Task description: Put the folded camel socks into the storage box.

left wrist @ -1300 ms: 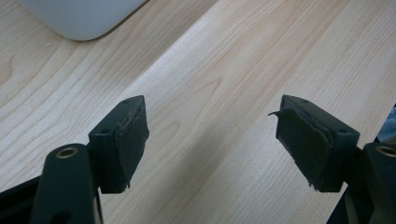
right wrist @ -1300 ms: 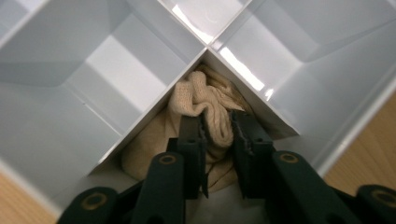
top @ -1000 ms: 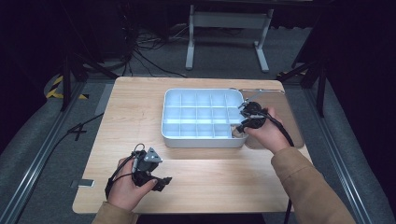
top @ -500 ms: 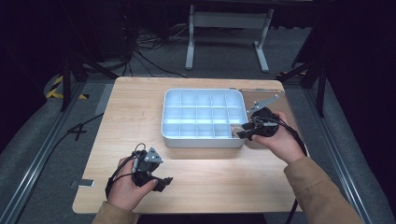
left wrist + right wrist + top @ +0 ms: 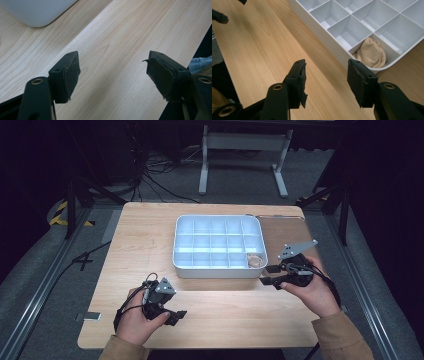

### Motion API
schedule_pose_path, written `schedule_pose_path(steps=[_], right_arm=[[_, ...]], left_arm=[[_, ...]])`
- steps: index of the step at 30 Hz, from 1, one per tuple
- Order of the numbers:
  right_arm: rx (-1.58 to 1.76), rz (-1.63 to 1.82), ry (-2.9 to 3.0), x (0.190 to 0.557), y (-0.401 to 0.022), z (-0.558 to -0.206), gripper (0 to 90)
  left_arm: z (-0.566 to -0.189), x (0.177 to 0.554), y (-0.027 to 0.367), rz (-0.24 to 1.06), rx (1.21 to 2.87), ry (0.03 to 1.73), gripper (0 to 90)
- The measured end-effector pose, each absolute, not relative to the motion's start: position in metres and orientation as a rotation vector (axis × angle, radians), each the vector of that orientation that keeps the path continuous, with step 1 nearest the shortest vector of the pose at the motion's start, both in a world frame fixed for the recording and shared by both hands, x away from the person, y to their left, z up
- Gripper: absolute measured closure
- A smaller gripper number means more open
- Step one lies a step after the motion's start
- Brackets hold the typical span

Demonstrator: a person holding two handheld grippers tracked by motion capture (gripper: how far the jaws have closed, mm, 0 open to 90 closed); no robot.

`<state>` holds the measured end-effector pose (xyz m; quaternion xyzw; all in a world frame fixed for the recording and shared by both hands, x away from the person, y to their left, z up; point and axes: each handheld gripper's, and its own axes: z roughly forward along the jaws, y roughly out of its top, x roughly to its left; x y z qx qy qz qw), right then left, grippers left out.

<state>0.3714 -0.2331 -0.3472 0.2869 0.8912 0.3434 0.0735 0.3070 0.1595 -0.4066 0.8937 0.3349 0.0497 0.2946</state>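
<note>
Right gripper (image 5: 325, 82) jaws just been opening, stood wide, nothing between, over bare wooden table (image 5: 150, 245) just beside white divided tray (image 5: 186, 262). Beige cloth bundle (image 5: 372, 53) lay crumpled in tray's near-right corner compartment. Left gripper (image 5: 112, 75) jaws apart, empty, above table near front edge.

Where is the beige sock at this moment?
In the high view the beige sock lies in the near right corner compartment of the white tray. The right hand-held gripper is just outside that corner, jaws open and empty.
</note>
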Motion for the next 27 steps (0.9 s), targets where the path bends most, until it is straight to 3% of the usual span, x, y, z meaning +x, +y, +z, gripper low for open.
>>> schedule_pose_path(steps=[9,27], right_arm=[[0.816,1.128,2.679,0.348,-0.245,-0.353,48.1],[0.713,1.113,2.790,0.337,-0.241,-0.403,45.6]], left_arm=[[-0.406,0.306,0.162,0.139,2.374,0.907,27.8],[-0.413,0.310,0.155,0.125,2.416,0.851,25.8]])
